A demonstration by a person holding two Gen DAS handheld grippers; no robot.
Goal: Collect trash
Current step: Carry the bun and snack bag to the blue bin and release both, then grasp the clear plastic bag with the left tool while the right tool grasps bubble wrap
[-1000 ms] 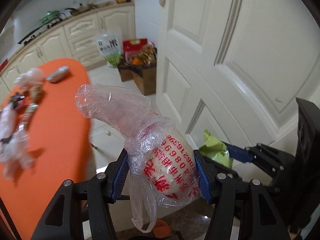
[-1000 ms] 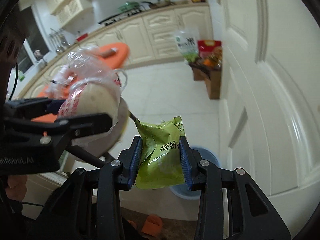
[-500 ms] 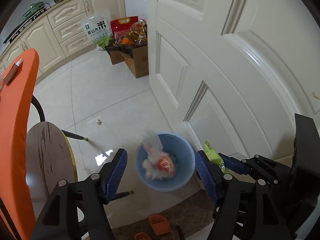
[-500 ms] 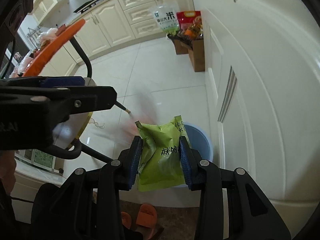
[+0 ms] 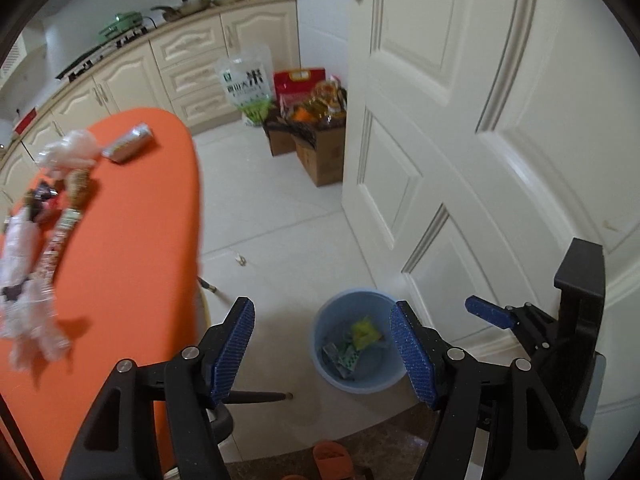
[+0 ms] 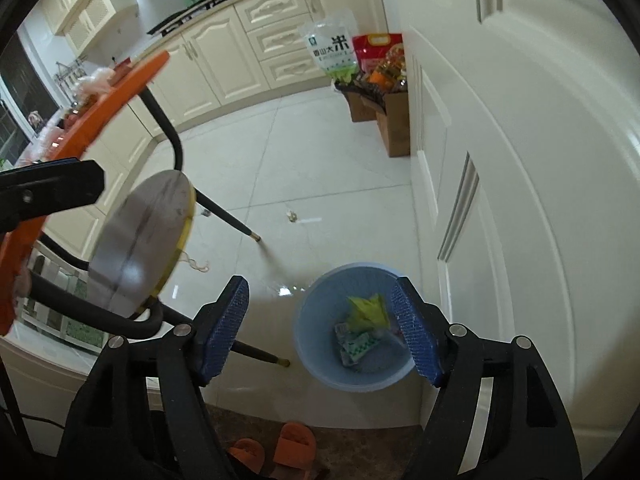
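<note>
A blue bin [image 5: 332, 364] stands on the floor by the white door; it also shows in the right wrist view [image 6: 316, 364]. Inside it lie a green snack packet [image 5: 365, 332] [image 6: 370, 309] and other wrappers [image 6: 354, 343]. My left gripper [image 5: 322, 348] is open and empty, high above the floor beside the orange table [image 5: 120, 272]. My right gripper [image 6: 320, 328] is open and empty above the bin. On the table lie more trash: clear plastic bags [image 5: 28, 312], a striped wrapper [image 5: 56, 240], a silver packet [image 5: 128, 146].
A white door [image 5: 480, 120] stands to the right. Cardboard boxes of groceries [image 5: 316, 136] and a rice bag [image 5: 244, 84] sit by the cabinets. A round stool [image 6: 140, 240] stands under the table. Orange slippers [image 6: 276, 452] lie on a brown mat. A scrap [image 6: 291, 215] lies on the tiles.
My left gripper opened and dropped the red-printed plastic bag into the bin, then rose toward the table. My right gripper opened and dropped the green packet into the bin.
</note>
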